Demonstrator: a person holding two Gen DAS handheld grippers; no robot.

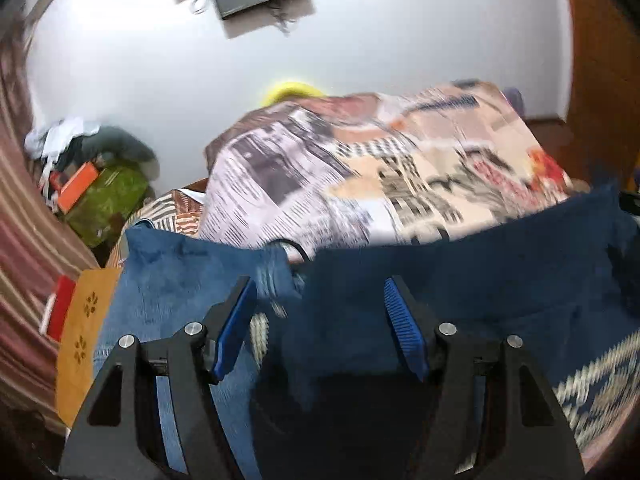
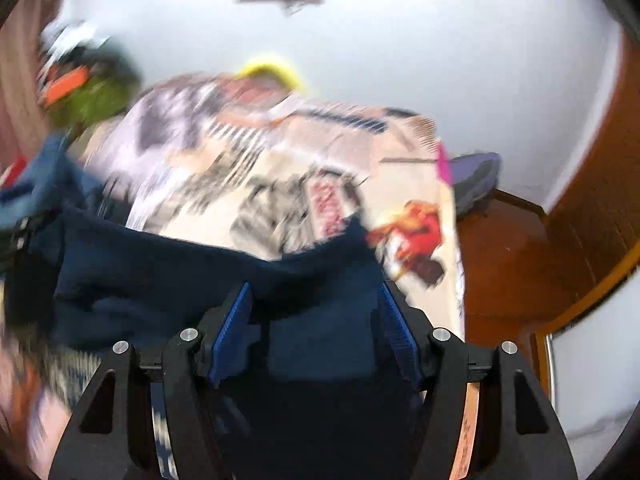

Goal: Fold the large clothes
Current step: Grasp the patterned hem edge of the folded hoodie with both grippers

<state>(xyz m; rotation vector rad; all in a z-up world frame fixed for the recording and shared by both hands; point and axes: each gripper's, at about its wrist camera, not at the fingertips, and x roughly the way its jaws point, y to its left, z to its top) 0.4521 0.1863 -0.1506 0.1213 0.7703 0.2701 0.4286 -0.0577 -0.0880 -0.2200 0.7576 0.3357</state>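
A dark navy garment (image 1: 460, 276) with a white patterned band lies across the near part of the bed, beside lighter blue jeans (image 1: 168, 272). My left gripper (image 1: 320, 312) is open, its blue pads spread wide over the garment where navy meets denim. In the right wrist view the navy garment (image 2: 200, 276) fills the foreground. My right gripper (image 2: 316, 320) is open, pads wide apart above the cloth, near its raised far corner. Neither gripper holds anything. Both views are motion-blurred.
The bed is covered by a newspaper-print sheet (image 1: 360, 168). A pile of clutter with a green bag (image 1: 108, 196) sits at the left by the white wall. A wooden floor (image 2: 508, 260) and wardrobe lie to the right. A yellow object (image 1: 292, 90) shows behind the bed.
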